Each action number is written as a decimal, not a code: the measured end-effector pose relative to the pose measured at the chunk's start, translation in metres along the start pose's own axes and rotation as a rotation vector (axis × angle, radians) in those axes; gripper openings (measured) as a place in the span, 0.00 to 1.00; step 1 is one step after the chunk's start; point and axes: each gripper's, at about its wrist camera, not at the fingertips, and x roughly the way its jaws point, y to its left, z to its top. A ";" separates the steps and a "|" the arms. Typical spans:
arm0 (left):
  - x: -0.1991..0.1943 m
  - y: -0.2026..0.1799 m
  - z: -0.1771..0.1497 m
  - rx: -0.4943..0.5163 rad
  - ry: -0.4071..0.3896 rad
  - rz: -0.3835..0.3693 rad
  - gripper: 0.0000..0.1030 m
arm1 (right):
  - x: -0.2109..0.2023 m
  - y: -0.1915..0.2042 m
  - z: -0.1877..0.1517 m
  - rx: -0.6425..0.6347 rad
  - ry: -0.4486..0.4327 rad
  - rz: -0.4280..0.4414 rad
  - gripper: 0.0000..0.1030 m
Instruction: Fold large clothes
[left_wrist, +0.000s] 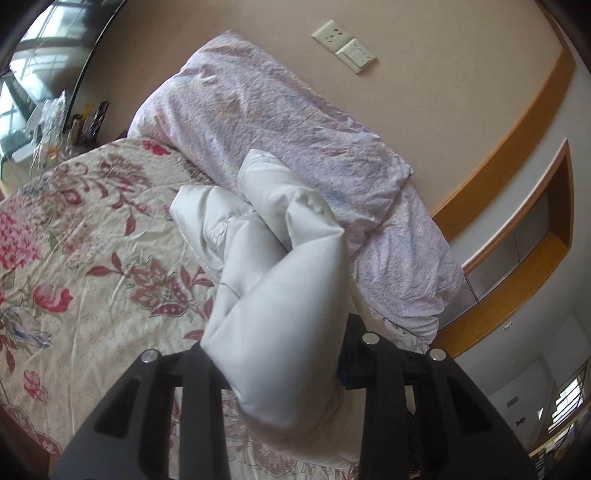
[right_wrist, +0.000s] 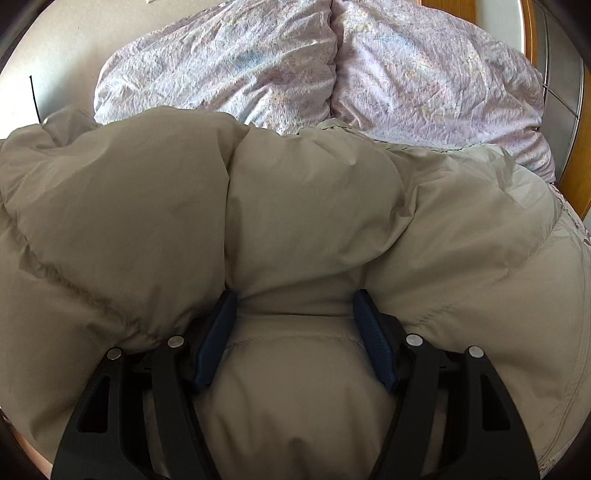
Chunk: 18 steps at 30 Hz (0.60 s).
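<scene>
A pale grey-beige puffer jacket (right_wrist: 295, 206) lies bunched on the bed. In the left wrist view a thick fold of the jacket (left_wrist: 280, 280) hangs lifted over the floral bedspread (left_wrist: 92, 236); my left gripper (left_wrist: 275, 363) is shut on it, with the fabric hiding the fingertips. In the right wrist view my right gripper (right_wrist: 295, 306) has its blue pads (right_wrist: 218, 332) wide apart, pressed into the jacket with a puffy section bulging between them. Whether the right jaws are clamping the fabric is not clear.
Two lilac pillows (right_wrist: 325, 62) lie at the head of the bed, also seen in the left wrist view (left_wrist: 280, 122). A beige wall with a socket plate (left_wrist: 343, 44) and wooden trim (left_wrist: 517, 122) is behind. A cluttered table (left_wrist: 51, 129) stands by the window.
</scene>
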 end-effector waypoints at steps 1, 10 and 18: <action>0.000 -0.010 0.000 0.025 -0.004 -0.006 0.32 | 0.000 0.000 0.000 -0.001 0.000 0.000 0.66; 0.000 -0.092 -0.007 0.202 -0.003 -0.102 0.32 | 0.001 0.001 0.000 0.005 -0.001 0.002 0.66; 0.022 -0.153 -0.033 0.300 0.053 -0.207 0.34 | 0.000 -0.002 -0.004 0.020 -0.002 0.023 0.66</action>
